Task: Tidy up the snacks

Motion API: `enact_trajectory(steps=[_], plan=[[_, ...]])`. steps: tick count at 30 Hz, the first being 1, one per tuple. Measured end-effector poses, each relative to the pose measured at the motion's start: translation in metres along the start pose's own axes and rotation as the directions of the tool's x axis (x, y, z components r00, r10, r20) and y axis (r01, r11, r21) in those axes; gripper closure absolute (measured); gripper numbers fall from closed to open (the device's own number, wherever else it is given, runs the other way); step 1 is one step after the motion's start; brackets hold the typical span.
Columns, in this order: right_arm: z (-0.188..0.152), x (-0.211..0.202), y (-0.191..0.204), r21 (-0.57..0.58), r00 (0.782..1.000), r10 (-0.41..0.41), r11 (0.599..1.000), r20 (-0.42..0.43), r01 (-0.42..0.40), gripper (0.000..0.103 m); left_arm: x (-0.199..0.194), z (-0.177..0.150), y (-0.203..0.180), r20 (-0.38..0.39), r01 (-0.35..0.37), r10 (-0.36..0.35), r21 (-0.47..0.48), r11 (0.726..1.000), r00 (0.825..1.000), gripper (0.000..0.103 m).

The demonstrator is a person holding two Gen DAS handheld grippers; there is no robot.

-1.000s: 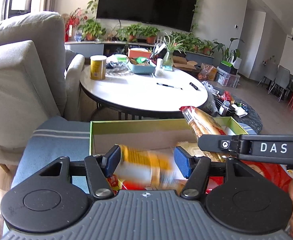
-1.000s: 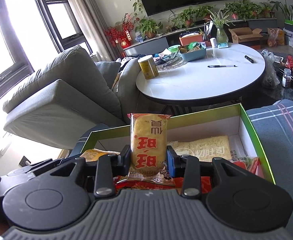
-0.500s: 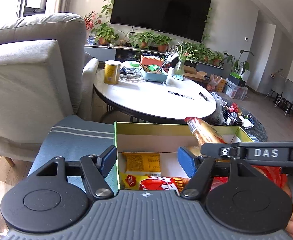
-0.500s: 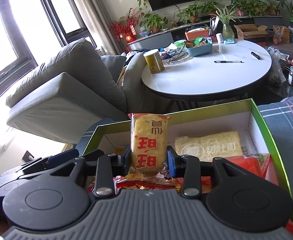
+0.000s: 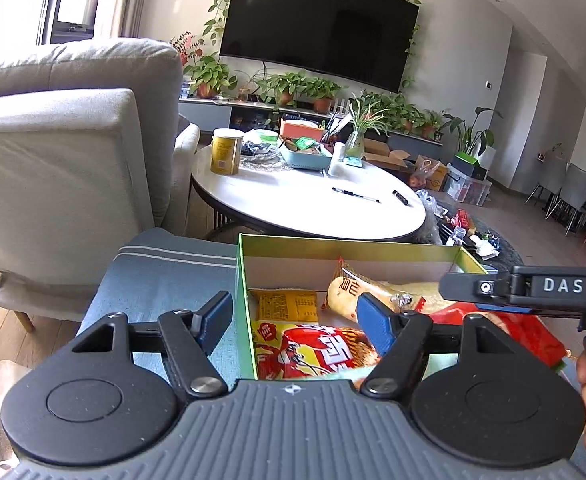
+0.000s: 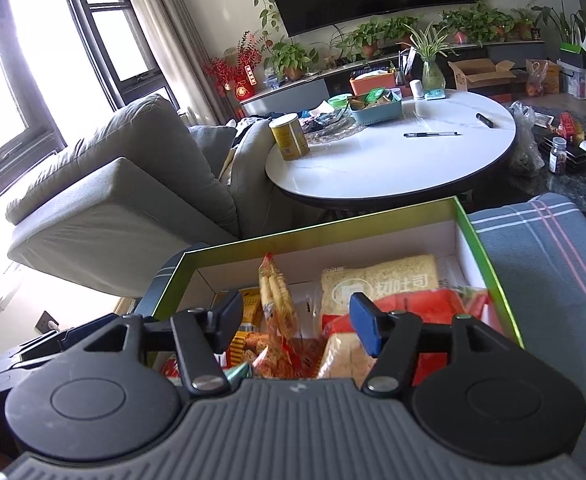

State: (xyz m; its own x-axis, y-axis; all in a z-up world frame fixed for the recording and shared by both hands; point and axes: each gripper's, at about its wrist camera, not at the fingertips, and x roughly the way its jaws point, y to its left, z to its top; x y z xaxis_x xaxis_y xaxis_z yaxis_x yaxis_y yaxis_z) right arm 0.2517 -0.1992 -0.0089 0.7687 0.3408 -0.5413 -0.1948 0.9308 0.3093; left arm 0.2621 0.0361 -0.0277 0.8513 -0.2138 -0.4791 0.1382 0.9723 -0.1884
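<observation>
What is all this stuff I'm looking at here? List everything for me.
box: one, green rim, white inside, on a blue-grey striped cushion
snack packets: several in the box; yellow packet, red-and-yellow packet, pale toast pack, orange packet tilted between the right gripper's open jaws, untouched
round table: one, white
can: one, yellow, on the table
pen: one, black, on the table
basket: one, light blue, on the table
sofa: one, grey, left
television: one, black, on the wall
potted plants: many, green, under the television
left gripper: open, empty
right gripper: open
</observation>
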Motion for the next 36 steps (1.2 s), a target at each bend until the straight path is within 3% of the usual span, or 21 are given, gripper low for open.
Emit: enact_trajectory(steps=[22,36], plan=[[-0.055,-0.094,-0.001,0.017,0.999,0.024,1.000,0.039,-0.024,0.017,-0.111,-0.057,-0.028,-0.029,-0.006,0.007,0.034,0.999,1.000,0.029],[-0.084,-0.117,-0.012,0.064,1.000,0.016,0.998,0.026,-0.018,0.017,-0.129,-0.090,-0.044,-0.113,-0.008,0.011,0.031,1.000,0.994,0.024]])
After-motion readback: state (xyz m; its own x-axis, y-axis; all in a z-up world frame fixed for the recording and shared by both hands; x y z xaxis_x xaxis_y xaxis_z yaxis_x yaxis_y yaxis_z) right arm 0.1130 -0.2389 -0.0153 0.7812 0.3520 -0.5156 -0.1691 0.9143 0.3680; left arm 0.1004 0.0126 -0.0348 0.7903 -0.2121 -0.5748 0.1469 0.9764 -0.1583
